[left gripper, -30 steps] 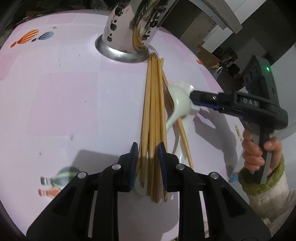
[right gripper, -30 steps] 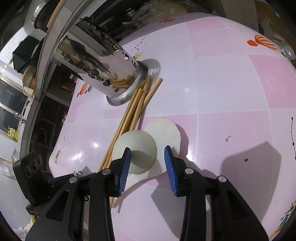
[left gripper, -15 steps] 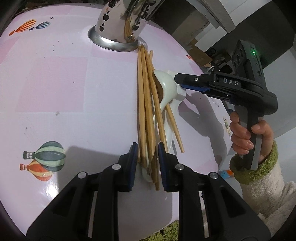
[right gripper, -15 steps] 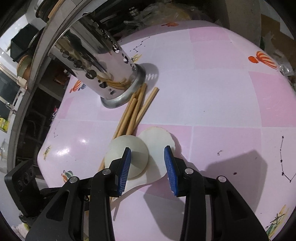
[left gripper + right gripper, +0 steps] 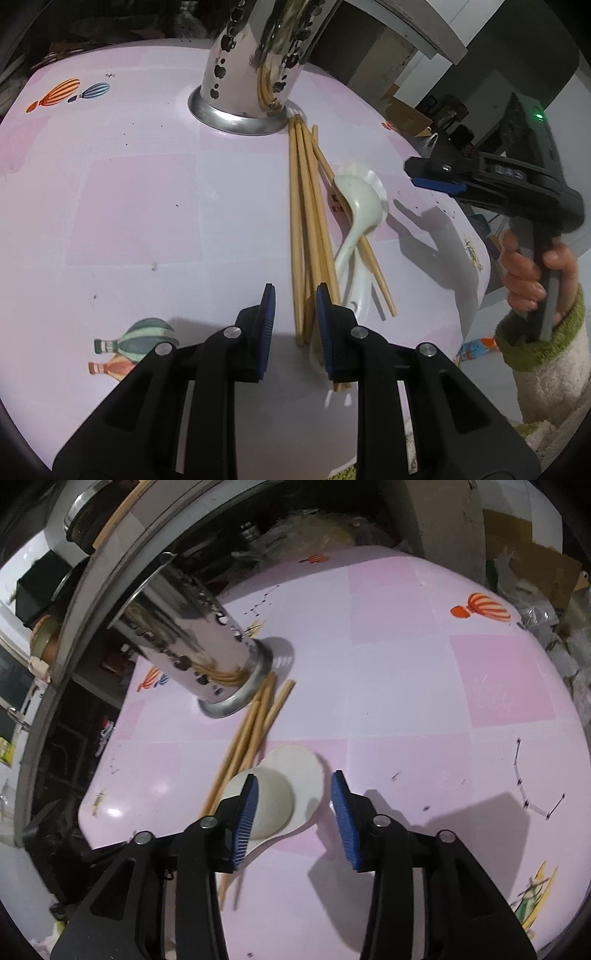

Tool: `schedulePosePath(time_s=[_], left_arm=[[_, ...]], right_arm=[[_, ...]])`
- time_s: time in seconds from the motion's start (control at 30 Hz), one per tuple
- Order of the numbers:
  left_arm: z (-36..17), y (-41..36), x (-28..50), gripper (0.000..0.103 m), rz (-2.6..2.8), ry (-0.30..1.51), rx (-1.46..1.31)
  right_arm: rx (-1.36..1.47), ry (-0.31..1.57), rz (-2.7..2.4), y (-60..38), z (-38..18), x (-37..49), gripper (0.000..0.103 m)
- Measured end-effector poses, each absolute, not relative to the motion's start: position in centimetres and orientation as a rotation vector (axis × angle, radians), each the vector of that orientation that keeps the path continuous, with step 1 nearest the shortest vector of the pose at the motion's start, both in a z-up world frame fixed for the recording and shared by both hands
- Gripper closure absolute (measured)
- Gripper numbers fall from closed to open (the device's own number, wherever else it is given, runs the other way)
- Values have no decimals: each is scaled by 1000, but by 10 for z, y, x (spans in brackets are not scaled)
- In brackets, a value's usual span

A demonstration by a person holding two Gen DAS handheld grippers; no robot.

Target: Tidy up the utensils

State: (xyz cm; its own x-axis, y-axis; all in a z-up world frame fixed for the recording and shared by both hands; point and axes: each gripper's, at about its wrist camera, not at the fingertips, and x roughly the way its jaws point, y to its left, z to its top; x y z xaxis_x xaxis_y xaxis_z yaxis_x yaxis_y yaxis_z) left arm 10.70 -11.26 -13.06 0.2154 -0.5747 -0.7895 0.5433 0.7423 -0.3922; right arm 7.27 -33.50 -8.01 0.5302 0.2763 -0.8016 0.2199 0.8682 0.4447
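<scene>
Several wooden chopsticks point(image 5: 299, 221) lie fanned on the pink table, their far tips against a perforated steel holder point(image 5: 255, 55) that has more chopsticks in it. Their near ends sit between the narrow jaws of my left gripper point(image 5: 295, 325), close to the right pad and clear of the left one. Two white ceramic spoons point(image 5: 360, 206) lie stacked across the chopsticks. My right gripper point(image 5: 293, 812) hovers above the spoon bowls point(image 5: 273, 801). Its jaws are opening and nothing is pressed between them. The left wrist view shows that right gripper point(image 5: 432, 175) raised to the right of the spoons.
The table point(image 5: 129, 203) has a pink checked cloth with balloon prints. Its right edge point(image 5: 476, 266) runs just past the spoons. A person's hand point(image 5: 528, 273) in a green-cuffed sleeve holds the right gripper. Cardboard and clutter point(image 5: 535, 565) crowd the far side.
The right gripper has risen off the spoons and its jaws have widened. The chopstick bundle no longer fills the left gripper's gap: it has spread out and lies against the right pad.
</scene>
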Motion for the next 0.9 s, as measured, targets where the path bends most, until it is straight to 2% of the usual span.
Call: schedulePosePath(time_s=[0.23, 0.7, 0.9], left_arm=[[-133, -112, 110, 81, -770, 1108, -25], [-136, -107, 109, 81, -768, 1098, -21], [-133, -104, 108, 81, -769, 1073, -15]], right_arm=[[559, 1089, 89, -301, -91, 76, 47], [516, 1162, 36, -279, -106, 90, 45], [581, 1150, 32, -289, -109, 89, 45]])
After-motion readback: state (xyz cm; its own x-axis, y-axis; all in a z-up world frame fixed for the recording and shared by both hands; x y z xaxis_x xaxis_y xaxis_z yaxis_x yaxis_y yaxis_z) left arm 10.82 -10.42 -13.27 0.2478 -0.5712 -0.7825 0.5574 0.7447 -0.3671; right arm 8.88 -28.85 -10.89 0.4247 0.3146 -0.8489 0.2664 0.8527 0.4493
